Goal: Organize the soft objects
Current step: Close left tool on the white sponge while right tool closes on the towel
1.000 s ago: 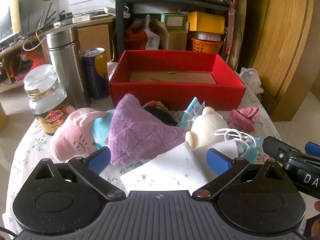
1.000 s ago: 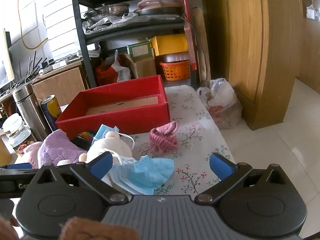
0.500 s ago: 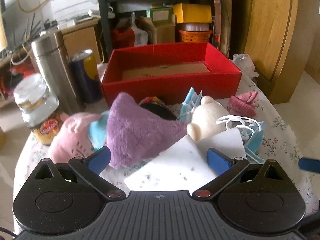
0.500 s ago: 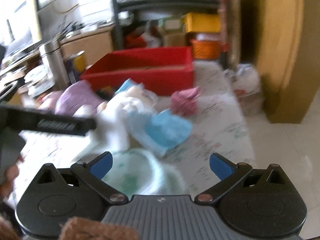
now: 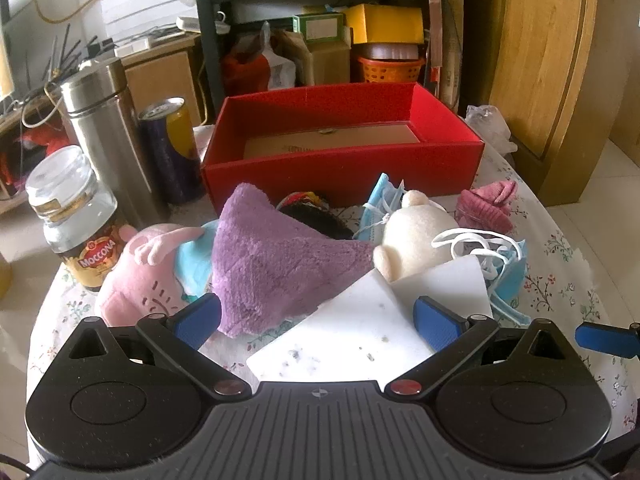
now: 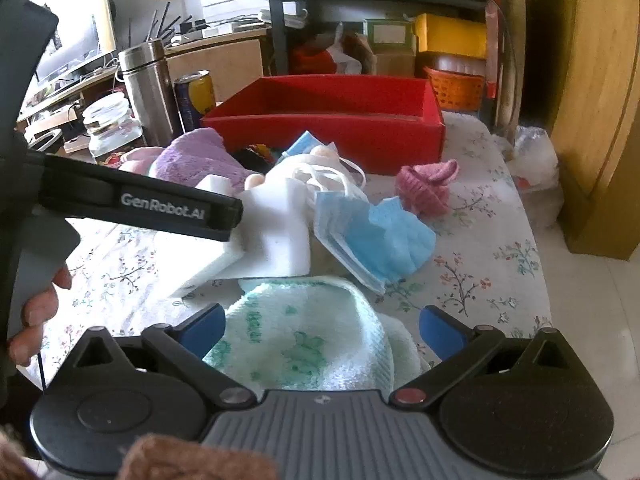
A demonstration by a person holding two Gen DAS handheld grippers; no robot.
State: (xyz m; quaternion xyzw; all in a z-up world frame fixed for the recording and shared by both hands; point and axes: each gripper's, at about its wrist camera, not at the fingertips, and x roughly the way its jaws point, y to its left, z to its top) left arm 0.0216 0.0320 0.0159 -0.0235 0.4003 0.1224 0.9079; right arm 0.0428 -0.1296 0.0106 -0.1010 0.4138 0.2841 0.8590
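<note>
I have the soft things heaped near the middle of the table (image 6: 500,240), just in front of the red box (image 5: 340,172), which sits toward the far edge with its top open, so I judge it to be where they are meant to go. The purple cloth (image 5: 280,264) lies draped over the pile between the pink plush (image 5: 140,276) and the cream plush (image 5: 416,240), with blue masks (image 6: 372,236) spilling toward the right edge and a pink knitted piece (image 6: 424,184) apart from them. My left gripper (image 5: 316,320) stands wide open over the white foam blocks (image 5: 360,328), holding nothing (whether a pad brushes the foam, I cannot tell). My right gripper (image 6: 320,330) is spread just as wide over a green-printed towel (image 6: 300,344) at the near edge, not closed on it
</note>
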